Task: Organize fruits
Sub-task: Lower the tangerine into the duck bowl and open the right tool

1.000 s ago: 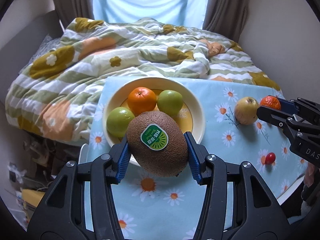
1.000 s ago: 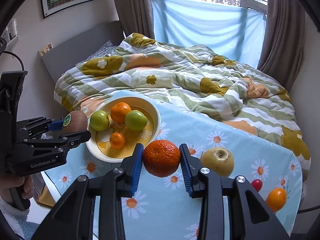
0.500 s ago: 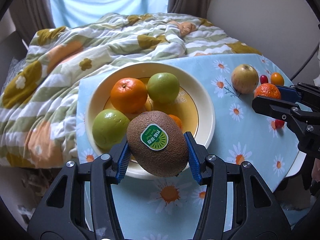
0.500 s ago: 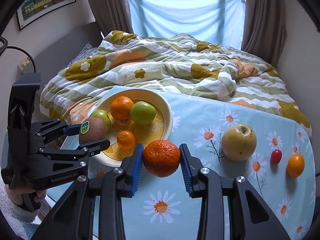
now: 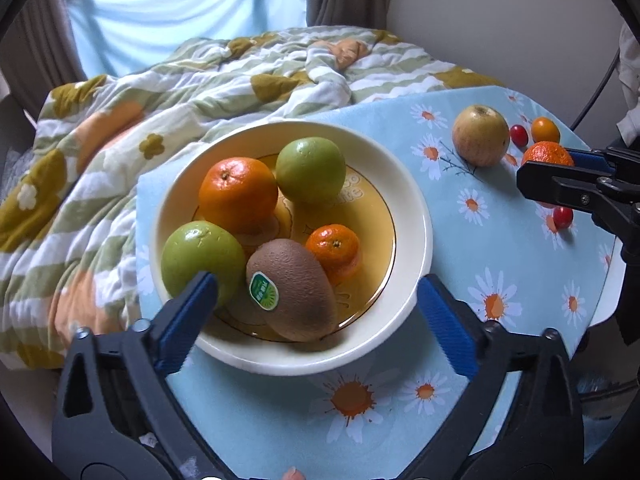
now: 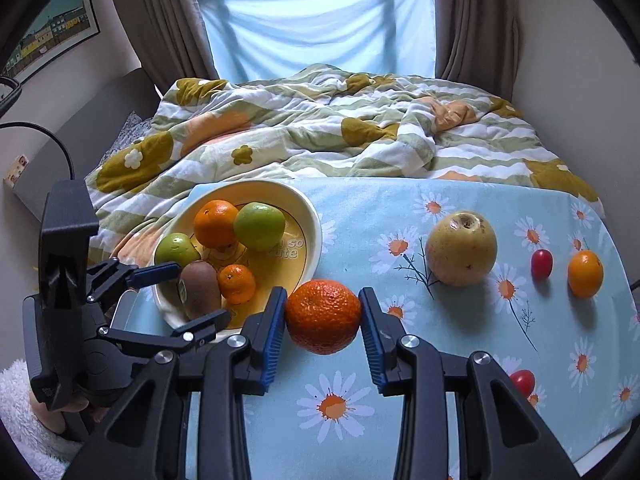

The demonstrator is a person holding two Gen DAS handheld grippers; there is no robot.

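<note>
- Over the bowl [image 5: 416, 208], left wrist view: your left gripper [image 5: 316, 304] has just been opening and now stands spread wide. The kiwi [image 5: 294, 290] lies free in the bowl between the jaws, touching neither pad, long axis slanting from upper left to lower right. Green sticker faces you, print unreadable.
- Right wrist view: your right gripper [image 6: 323, 316] pinches the mandarin [image 6: 323, 315]; the bowl lies up-left, just beside it. Bowl lettering reads "so cute" in part.
</note>
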